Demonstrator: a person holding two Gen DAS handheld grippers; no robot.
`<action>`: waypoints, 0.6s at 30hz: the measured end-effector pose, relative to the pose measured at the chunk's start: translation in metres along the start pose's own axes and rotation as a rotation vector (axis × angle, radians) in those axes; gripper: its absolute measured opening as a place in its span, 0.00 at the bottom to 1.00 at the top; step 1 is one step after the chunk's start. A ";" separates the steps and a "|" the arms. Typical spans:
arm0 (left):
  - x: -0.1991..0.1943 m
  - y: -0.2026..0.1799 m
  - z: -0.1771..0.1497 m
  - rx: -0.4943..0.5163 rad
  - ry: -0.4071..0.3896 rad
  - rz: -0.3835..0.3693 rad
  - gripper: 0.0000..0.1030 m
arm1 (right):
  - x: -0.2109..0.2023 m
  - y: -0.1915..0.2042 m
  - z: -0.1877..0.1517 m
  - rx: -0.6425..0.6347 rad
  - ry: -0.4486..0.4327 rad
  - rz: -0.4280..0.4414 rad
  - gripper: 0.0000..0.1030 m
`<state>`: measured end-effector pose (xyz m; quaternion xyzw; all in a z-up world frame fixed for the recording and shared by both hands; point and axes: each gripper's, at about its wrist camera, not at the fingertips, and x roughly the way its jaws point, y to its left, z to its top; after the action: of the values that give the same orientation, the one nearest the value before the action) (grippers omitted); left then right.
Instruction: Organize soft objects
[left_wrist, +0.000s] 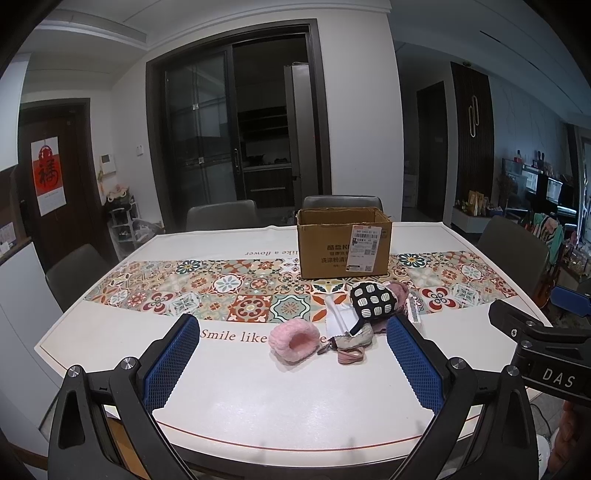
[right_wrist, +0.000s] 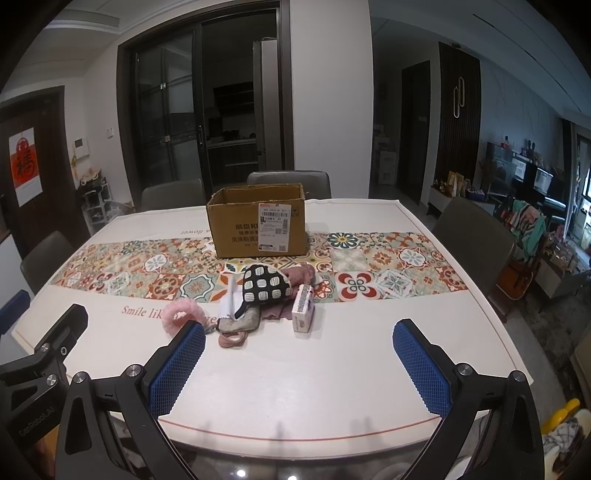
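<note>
Left claw (left_wrist: 291, 360): nearest the viewer, spread wide above the white surface (left_wrist: 258, 406), blue pads holding nothing.
Right claw (right_wrist: 299, 363): likewise spread wide and empty, low over the near edge.
Pink fluffy cuff (left_wrist: 293, 341): just past the left claw's tips, at 12 o'clock, lying on its side.
Pink hair ties (right_wrist: 232, 339): at 11 o'clock from the right claw, touching a grey cloth piece (right_wrist: 240, 323).
Small carton (right_wrist: 303, 309): standing beside the pile, at 12 o'clock from the right claw.
Black-and-white checked pouch (left_wrist: 372, 301): resting on top of the pile.
Cardboard box (left_wrist: 343, 242): farthest, open-topped, on the patterned strip behind the pile.
</note>
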<state>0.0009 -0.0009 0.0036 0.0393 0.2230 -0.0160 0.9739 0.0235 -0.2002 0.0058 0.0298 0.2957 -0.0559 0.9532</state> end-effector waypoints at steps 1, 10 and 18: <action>0.000 -0.001 0.000 0.001 0.001 -0.001 1.00 | 0.000 0.001 0.000 0.000 -0.001 0.000 1.00; 0.001 -0.003 -0.001 0.003 0.001 -0.006 1.00 | 0.000 0.001 0.000 0.000 0.000 -0.001 1.00; 0.004 -0.005 -0.002 0.004 0.006 -0.012 1.00 | 0.001 -0.001 -0.001 0.001 0.004 0.000 1.00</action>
<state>0.0032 -0.0062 -0.0007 0.0400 0.2260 -0.0224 0.9730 0.0240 -0.2017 0.0040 0.0305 0.2974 -0.0562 0.9526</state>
